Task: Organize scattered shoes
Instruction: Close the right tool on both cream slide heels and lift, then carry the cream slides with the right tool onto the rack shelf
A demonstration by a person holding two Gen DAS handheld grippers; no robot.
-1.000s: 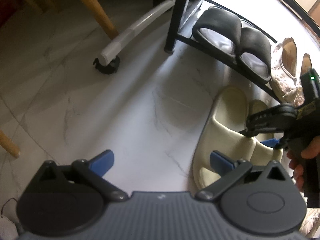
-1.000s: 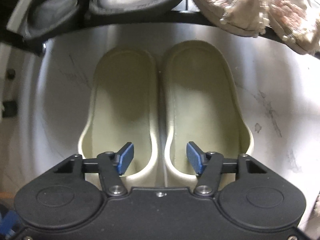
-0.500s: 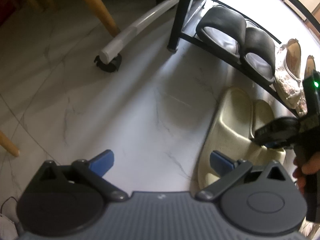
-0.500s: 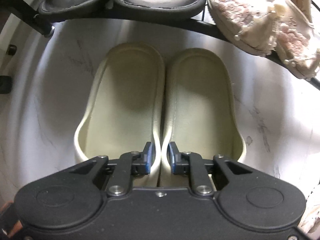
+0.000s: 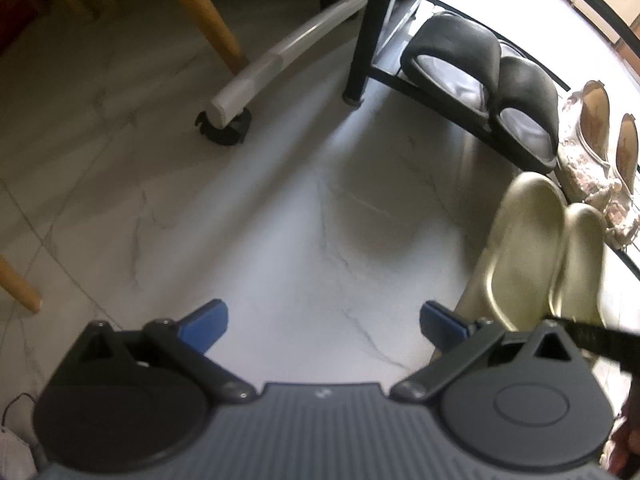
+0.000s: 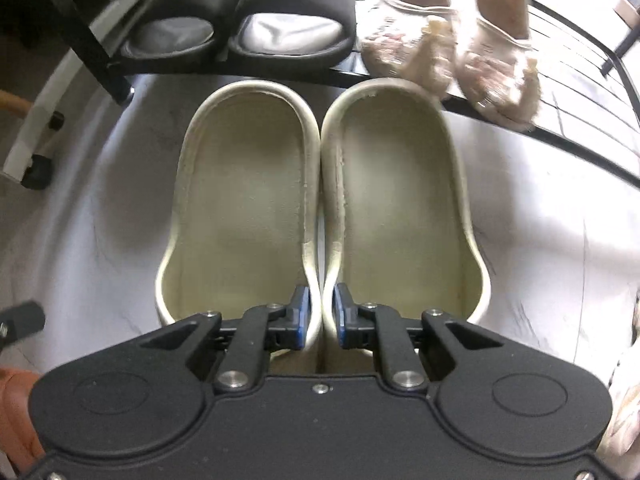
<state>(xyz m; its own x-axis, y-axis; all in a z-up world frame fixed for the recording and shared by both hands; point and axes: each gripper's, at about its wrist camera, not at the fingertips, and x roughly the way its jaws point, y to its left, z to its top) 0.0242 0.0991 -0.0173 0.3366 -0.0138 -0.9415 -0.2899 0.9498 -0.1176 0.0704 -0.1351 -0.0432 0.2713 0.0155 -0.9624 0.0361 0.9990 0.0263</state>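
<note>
At the far left a round wooden chair leg [image 5: 202,12] slants across the pale marble-patterned floor tiles [image 5: 248,216], and beside it a white tubular frame ends in a black caster wheel [image 5: 223,128]. The left gripper [image 5: 322,322] hovers over bare floor with its blue-padded fingers spread wide and nothing between them. Further right, a black metal shoe rack [image 6: 102,60] carries a pair of black open-toe slides with grey insoles [image 6: 240,28] on its lowest shelf, and next to them a pair of beige beaded flat shoes [image 6: 452,44]. In front of the rack, the two cream-coloured foam slippers [image 6: 320,196] sit side by side with their inner walls touching. The right gripper [image 6: 321,318] has one blue pad inside each slipper and is clamped on those two adjoining inner walls near the near end of the pair.
</note>
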